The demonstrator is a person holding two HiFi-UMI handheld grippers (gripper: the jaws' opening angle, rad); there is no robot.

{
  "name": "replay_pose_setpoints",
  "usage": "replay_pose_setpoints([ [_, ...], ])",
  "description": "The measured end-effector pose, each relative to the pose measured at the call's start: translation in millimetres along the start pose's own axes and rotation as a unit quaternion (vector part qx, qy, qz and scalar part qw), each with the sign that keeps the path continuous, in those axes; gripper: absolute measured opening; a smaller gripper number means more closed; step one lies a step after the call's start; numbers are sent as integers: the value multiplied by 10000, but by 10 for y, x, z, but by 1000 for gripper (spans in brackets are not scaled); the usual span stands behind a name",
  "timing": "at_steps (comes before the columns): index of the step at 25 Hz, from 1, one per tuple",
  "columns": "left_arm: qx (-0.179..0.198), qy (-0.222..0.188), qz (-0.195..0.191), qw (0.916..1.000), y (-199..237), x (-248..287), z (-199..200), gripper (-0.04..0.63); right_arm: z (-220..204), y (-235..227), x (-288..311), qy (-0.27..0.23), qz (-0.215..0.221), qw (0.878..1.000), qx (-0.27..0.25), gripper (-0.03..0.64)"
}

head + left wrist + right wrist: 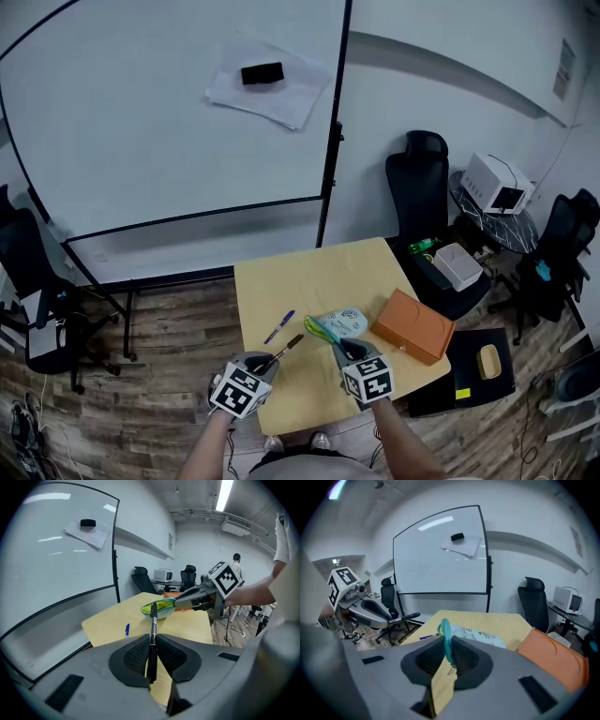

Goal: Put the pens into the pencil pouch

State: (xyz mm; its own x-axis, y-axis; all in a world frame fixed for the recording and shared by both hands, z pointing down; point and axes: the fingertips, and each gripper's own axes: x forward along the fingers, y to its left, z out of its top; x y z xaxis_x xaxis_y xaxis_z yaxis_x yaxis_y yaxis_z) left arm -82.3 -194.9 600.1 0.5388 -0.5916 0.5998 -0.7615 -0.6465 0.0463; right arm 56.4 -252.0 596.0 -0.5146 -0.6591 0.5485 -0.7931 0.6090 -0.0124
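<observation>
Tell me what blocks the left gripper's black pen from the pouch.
Nothing visible does. The black pen, clamped in the left gripper, points at the pouch, whose rim the right gripper holds; the blue pen lies aside.

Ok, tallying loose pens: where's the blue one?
In the head view, the blue pen lies on the table, just left of the pencil pouch.

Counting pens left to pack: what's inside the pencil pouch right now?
Only yellow-green lining shows in the pencil pouch mouth, held by the right gripper; its depths are hidden by the fabric.
</observation>
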Motion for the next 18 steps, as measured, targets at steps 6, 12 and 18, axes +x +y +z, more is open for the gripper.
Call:
replay_pose_setpoints([
  [6,723,424,-217,9962,-57,112,244,52,146,-9,-165,-145,41,9992,-371,45],
  [12,1284,1031,-429,9854,-136,290,248,52,104,71,-206,-114,232,9978,-608,46],
  [18,1652,1448,-727,9729,-268,463,170,52,21,255,-222,76,555,9906,-1245,47],
])
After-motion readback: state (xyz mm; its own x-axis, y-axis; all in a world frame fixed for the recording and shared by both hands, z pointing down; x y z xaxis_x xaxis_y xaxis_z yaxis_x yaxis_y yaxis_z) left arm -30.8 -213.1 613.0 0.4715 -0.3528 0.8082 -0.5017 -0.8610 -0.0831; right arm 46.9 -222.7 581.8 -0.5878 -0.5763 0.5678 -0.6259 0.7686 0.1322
